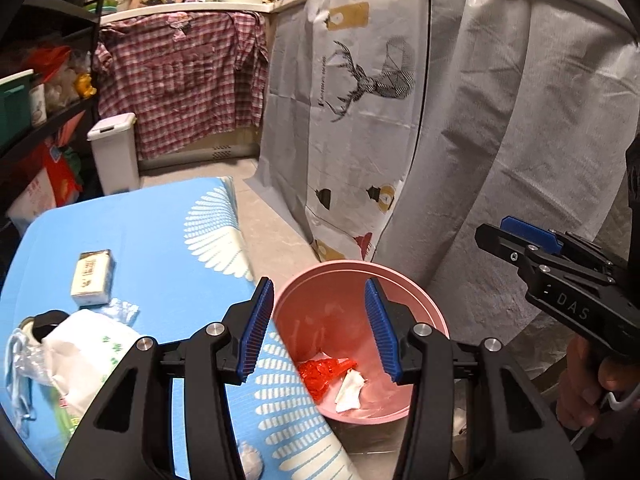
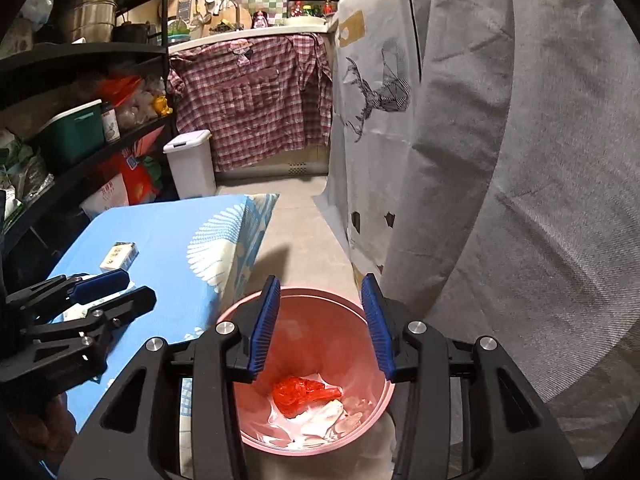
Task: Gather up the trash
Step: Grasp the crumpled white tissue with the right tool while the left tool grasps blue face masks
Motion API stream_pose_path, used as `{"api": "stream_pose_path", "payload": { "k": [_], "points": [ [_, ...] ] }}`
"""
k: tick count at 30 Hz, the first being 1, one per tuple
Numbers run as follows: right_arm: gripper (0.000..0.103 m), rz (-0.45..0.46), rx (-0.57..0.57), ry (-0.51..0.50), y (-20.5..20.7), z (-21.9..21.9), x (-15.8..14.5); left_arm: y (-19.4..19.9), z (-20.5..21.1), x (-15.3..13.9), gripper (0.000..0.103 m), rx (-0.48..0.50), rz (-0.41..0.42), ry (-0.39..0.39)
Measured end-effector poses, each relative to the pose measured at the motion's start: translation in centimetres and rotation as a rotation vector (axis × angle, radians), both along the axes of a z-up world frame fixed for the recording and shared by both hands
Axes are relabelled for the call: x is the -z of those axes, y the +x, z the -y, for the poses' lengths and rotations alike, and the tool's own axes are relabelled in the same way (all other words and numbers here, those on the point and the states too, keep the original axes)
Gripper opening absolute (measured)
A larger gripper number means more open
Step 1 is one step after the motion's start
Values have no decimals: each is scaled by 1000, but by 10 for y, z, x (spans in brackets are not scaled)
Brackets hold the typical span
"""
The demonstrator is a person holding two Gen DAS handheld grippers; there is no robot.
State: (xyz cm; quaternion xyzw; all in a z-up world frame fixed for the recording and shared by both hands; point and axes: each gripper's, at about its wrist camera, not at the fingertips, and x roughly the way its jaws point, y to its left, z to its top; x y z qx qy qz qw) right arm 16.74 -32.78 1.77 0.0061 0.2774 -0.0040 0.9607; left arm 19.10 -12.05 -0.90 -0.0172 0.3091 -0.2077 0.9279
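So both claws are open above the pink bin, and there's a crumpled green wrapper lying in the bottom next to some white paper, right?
Nearly. The wrapper at the bottom of the pink bin is red, not green; the right wrist view shows it best. The rest holds: white paper lies beside it, and both the left gripper and the right gripper are open above the bin.
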Motion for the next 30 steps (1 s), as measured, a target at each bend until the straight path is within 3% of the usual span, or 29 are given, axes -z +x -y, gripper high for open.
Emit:
{"api": "stream_pose_path", "payload": {
  "k": [9,19,25,30],
  "points": [
    [42,50,-53,20,-20,-28,-24,-27,-37,-29,37,-66,74,-8],
    [13,102,-169,82,-44,-62,-46,-53,-113,-81,25,-172,163,2],
    [13,117,-240,141,-52,-82,-53,-66,-163,-108,25,-227,198,52],
    [12,82,-309,139,-52,-103,-42,-75,-206,-106,25,-266,191,74]
  ]
}}
